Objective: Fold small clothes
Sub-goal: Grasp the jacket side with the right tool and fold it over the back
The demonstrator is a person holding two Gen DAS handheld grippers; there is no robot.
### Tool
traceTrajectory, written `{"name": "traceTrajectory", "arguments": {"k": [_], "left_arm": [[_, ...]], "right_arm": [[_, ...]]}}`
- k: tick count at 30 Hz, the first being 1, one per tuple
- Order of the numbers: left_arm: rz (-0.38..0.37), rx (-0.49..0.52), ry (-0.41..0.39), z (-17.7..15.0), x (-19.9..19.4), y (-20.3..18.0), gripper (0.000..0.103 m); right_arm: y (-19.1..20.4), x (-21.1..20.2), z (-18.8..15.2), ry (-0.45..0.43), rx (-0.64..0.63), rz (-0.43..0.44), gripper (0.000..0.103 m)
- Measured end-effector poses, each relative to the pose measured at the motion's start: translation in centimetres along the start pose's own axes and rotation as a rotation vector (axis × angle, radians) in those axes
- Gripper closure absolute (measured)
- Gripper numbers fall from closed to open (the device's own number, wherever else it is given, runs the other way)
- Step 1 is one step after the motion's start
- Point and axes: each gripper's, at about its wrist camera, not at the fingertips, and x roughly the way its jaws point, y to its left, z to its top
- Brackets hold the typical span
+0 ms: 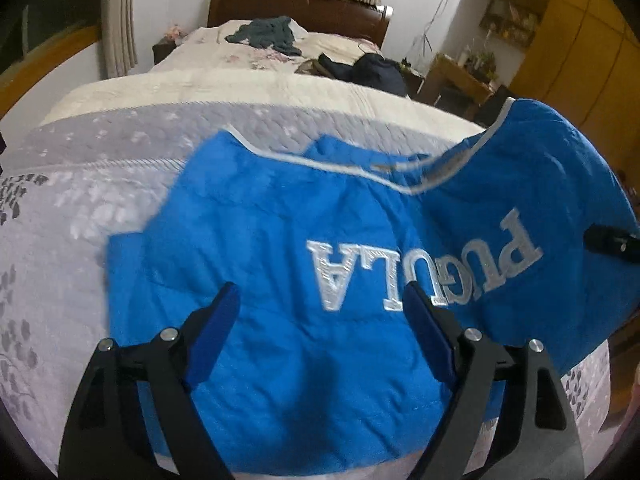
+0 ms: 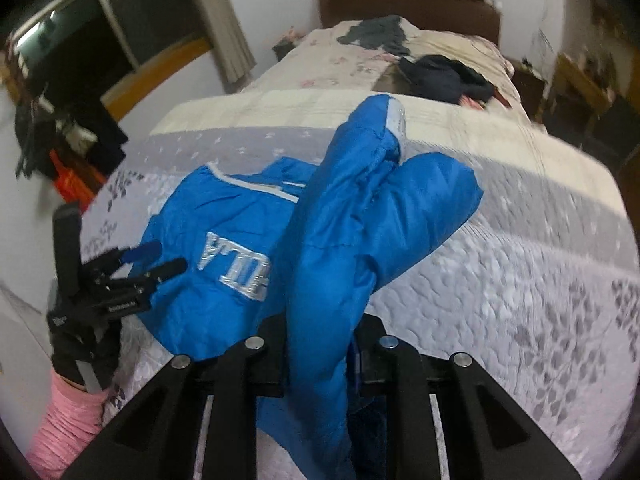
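While the blue garment [image 1: 280, 248] lies spread on the bed's grey-patterned quilt [image 1: 80, 208], its white lettering faces up and one side is lifted and folded across. The right tool [image 2: 320, 344] is clenched on that raised blue fold, which stands up between its black fingers. The left tool [image 1: 320, 312] hovers over the near edge of the garment, released, fingers spread wide. Farther up the bed, dark clothes [image 1: 264, 34] lie heaped near the headboard [image 1: 296, 4].
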Motion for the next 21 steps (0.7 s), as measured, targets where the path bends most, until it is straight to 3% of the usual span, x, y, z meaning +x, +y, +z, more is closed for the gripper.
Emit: {"name": "traceTrajectory", "arguments": {"k": [6, 12, 17, 21], "left_arm": [[-0.042, -0.028, 0.002, 0.5, -0.5, 1.6, 0.02], [-0.09, -0.1, -0.009, 1.0, -0.9, 3.7, 0.02], [-0.122, -0.207, -0.054, 1.7, -2.4, 7.2, 0.02], [-0.123, -0.236, -0.079, 2.1, -3.4, 8.7, 0.02]], "right_arm": [[5.4, 2.3, 1.6, 0.04, -0.089, -0.042, 0.082], [9.2, 4.8, 2.2, 0.078, -0.125, -0.026, 0.079], [12.2, 7.2, 2.0, 0.118, -0.169, -0.025, 0.07], [14.6, 9.0, 2.0, 0.137, -0.193, -0.013, 0.055]]}}
